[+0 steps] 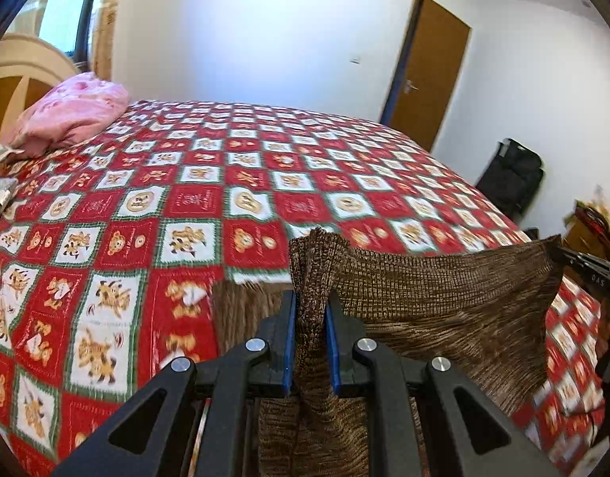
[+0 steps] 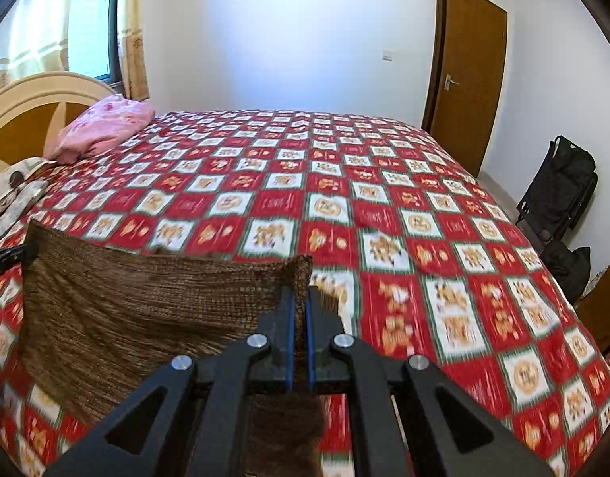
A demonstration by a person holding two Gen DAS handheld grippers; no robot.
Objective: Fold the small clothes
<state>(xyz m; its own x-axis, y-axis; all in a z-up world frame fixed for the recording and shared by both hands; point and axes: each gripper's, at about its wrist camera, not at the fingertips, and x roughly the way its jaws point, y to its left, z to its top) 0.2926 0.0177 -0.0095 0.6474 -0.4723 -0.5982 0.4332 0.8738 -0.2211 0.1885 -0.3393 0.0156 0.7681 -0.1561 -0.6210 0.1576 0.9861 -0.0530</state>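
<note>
A brown knitted garment (image 1: 444, 302) hangs stretched between my two grippers above the bed. My left gripper (image 1: 310, 298) is shut on its left top corner, with cloth bunched between the blue pads. My right gripper (image 2: 301, 294) is shut on the other top corner of the garment (image 2: 146, 302). The right gripper (image 1: 583, 268) shows at the right edge of the left wrist view. The left gripper (image 2: 6, 256) shows at the left edge of the right wrist view. The garment's lower part hangs toward the bedspread and is partly hidden by the grippers.
The bed carries a red, white and green checked bedspread (image 2: 344, 198) with bear prints. A pink pillow (image 2: 106, 127) lies by the headboard (image 2: 30, 107). Other cloth items (image 2: 14, 190) lie at the left edge. A brown door (image 2: 467, 67) and black bags (image 2: 559, 187) stand at the right.
</note>
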